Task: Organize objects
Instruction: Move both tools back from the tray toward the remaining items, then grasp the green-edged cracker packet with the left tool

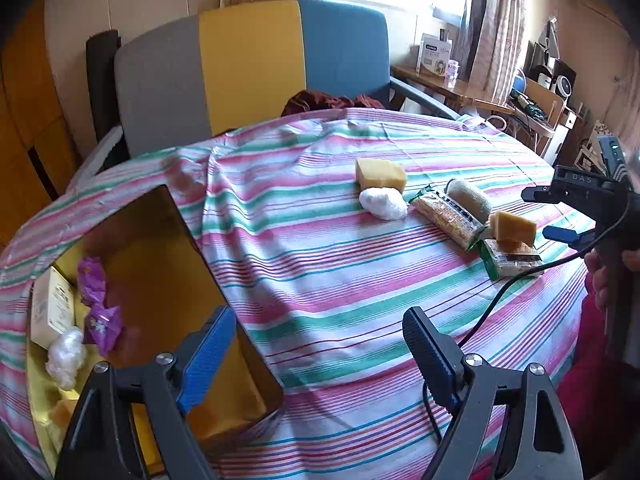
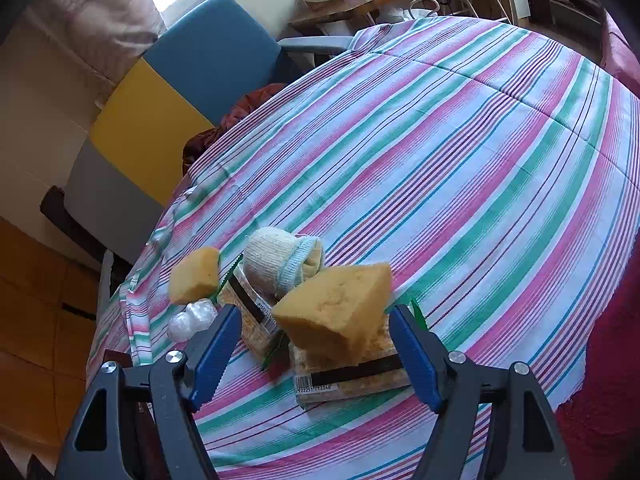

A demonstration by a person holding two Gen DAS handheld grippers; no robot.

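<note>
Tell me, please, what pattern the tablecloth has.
The tablecloth is striped in pink, green, blue and white, shown best in the right wrist view.

"DAS" on the right gripper (image 1: 560, 216), barcode digits "722251712348" on snack packet (image 2: 352, 380)

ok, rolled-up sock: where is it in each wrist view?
Left wrist: the rolled sock lies right of centre, behind the long snack packet.
Right wrist: the rolled sock sits low centre, just beyond the open right tool.
Shared landmark: the yellow sponge leaning on the second packet.
</note>
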